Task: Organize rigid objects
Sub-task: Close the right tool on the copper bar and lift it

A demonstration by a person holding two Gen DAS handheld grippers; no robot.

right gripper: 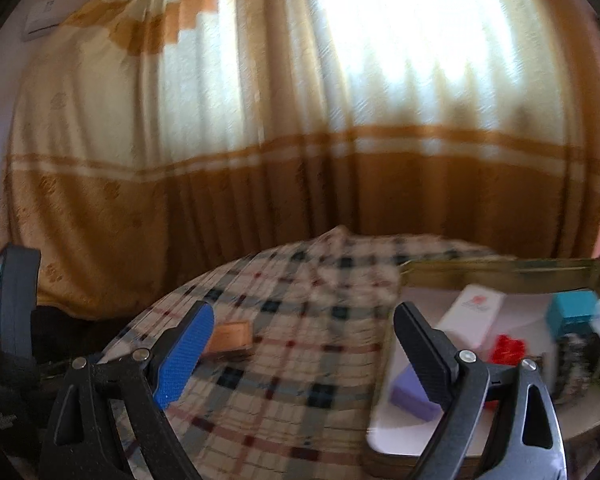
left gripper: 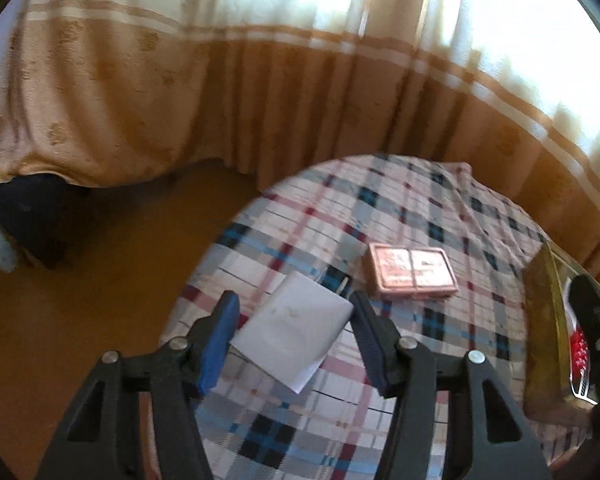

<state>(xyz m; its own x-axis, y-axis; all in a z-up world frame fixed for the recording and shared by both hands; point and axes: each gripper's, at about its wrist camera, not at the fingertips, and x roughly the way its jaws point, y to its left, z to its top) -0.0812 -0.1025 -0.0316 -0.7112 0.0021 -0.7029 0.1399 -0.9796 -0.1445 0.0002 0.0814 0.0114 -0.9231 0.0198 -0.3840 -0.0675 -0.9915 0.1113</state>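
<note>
White box (left gripper: 296, 328): a flat, pale one, turned cornerwise, sits between the two fingers of the left gripper (left gripper: 293, 296) at the near left part of the bed. The blue pads press on its left and right corners, so the jaws are clenched on it. Whether it rests on the plaid cloth (left gripper: 420, 208) or is lifted just clear of it cannot be told. To the right of it and a little farther off, a pink tin (left gripper: 410, 276) lies flat on the cloth, apart from the box. At the far right edge of the left wrist view stands the gold wall of a tray (left gripper: 540, 320). A tan and cream curtain (left gripper: 260, 100) hangs behind the bed.

The right gripper (right gripper: 305, 312) is over the cloth with its jaws released and wide, nothing between them. In its view the pink tin shows just past the left finger. On the right, the tray holds a long white carton (right gripper: 474, 316), a purple block (right gripper: 410, 394), a small red piece (right gripper: 508, 350) and a teal box (right gripper: 572, 314).
</note>
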